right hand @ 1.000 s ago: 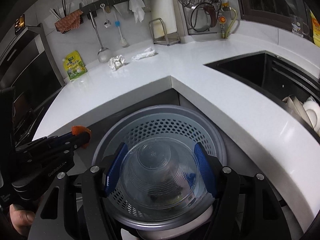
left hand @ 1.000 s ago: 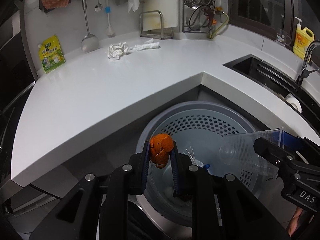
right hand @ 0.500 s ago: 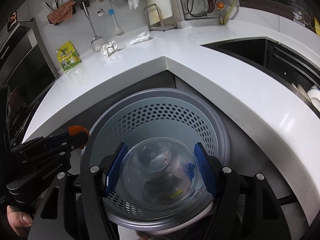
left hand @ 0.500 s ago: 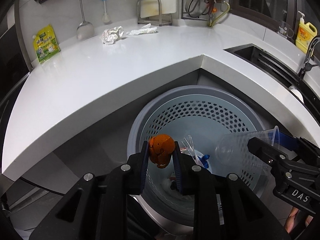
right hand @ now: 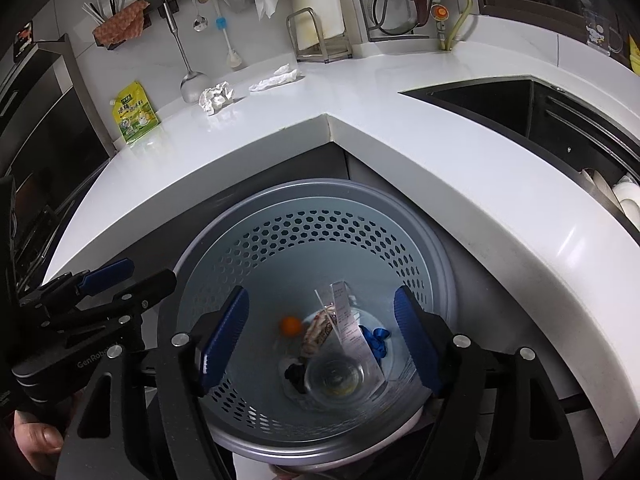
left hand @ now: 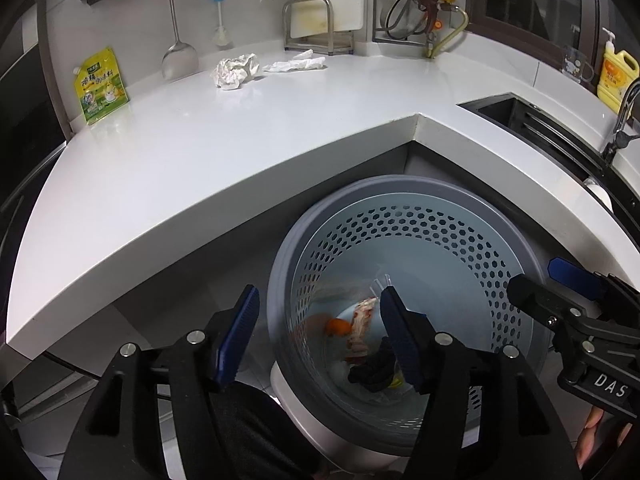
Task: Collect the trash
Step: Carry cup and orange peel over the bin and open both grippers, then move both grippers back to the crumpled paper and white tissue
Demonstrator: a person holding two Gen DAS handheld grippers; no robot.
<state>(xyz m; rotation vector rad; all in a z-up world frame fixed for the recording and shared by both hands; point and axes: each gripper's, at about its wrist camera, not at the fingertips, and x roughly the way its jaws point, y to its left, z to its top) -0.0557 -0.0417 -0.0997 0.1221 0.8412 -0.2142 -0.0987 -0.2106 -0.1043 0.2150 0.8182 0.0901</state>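
A grey perforated trash bin (left hand: pixel 304 240) (right hand: pixel 440 264) stands on the floor under the counter corner. Both grippers hover over its mouth. My left gripper (left hand: pixel 320 328) has its jaws opening with nothing between them; the orange peel (left hand: pixel 337 326) (right hand: pixel 290 325) lies at the bin's bottom. My right gripper (right hand: pixel 320 336) is opening too, its jaws bare, and the clear plastic cup (right hand: pixel 340 378) rests in the bin among a receipt (right hand: pixel 348 320), a wrapper and blue scraps. A crumpled paper ball (left hand: pixel 235 72) (right hand: pixel 216 97) and a flat tissue (left hand: pixel 296 65) (right hand: pixel 276 79) lie on the white counter.
A yellow-green pouch (left hand: pixel 100 86) leans on the wall at the counter's left. A ladle, brush and cloth hang above; a cutting-board rack (left hand: pixel 316 24) stands behind. The sink (right hand: pixel 520 116) lies to the right, with a yellow soap bottle (left hand: pixel 616 74). A person's hand (right hand: pixel 38 436) holds the left gripper.
The left jaws spread and the orange peel dropped into the bin. The right jaws widened and the clear cup fell into the bin. Neither hand shifted much.
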